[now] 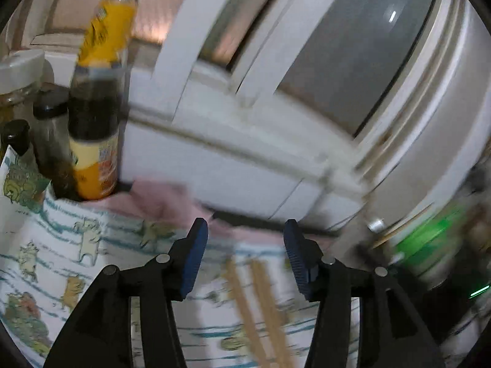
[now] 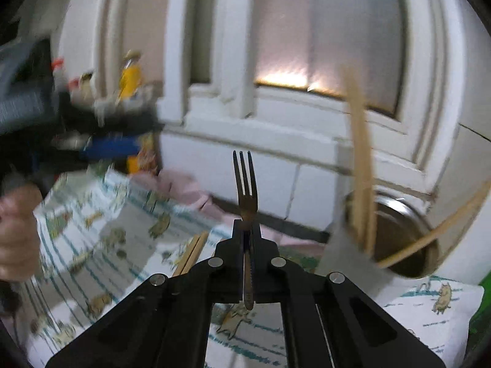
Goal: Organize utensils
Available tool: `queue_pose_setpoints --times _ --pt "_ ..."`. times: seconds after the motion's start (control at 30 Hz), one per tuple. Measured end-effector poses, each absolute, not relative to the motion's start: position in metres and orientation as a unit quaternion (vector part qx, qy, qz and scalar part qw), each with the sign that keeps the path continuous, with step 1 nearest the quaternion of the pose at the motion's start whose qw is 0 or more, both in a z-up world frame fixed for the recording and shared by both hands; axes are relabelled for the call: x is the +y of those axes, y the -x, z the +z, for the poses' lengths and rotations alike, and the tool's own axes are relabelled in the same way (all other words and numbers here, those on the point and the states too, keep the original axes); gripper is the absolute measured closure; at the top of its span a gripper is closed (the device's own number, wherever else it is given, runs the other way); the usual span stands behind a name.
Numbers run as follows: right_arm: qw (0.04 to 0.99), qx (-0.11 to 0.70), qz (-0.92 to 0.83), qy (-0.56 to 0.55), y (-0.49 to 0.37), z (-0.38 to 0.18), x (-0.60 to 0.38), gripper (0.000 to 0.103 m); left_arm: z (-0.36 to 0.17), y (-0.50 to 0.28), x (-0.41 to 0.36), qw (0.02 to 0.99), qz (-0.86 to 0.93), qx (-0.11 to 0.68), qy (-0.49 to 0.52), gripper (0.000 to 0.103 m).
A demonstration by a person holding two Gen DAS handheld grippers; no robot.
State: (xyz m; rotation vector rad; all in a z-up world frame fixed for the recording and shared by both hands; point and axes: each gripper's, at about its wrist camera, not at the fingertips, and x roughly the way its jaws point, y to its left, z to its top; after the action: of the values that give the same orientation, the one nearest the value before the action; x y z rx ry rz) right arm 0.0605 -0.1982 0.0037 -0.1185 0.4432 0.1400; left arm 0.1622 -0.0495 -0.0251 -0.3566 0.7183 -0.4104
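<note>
While the right gripper [image 2: 248, 230] clenches a fork [image 2: 244, 181] upright near the metal utensil holder [image 2: 399, 233], the released left gripper [image 1: 245, 254] hovers over chopsticks [image 1: 257, 306] on the cloth [image 1: 61, 260], seemingly next to grasp.

Two wrist views, low over the bench

We look forward along each hand-held gripper toward the far white window frame [image 1: 245, 141]; both views share the patterned cloth [image 1: 61, 245], the loose chopsticks [image 1: 260, 306] and the yellow-labelled bottle [image 2: 130, 76] at left.
</note>
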Motion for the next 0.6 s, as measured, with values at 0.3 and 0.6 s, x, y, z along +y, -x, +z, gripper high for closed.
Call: queue_pose_setpoints --times 0.3,0.6 --pt "0.981 0.187 0.055 -0.016 -0.054 0.036 -0.234 0.099 -0.076 -0.178 -0.103 0.865 -0.171 0.467 0.074 0.065" --pt "0.981 0.185 0.055 -0.028 -0.051 0.038 -0.238 0.099 -0.083 -0.173 -0.117 0.883 -0.126 0.451 -0.011 0.088"
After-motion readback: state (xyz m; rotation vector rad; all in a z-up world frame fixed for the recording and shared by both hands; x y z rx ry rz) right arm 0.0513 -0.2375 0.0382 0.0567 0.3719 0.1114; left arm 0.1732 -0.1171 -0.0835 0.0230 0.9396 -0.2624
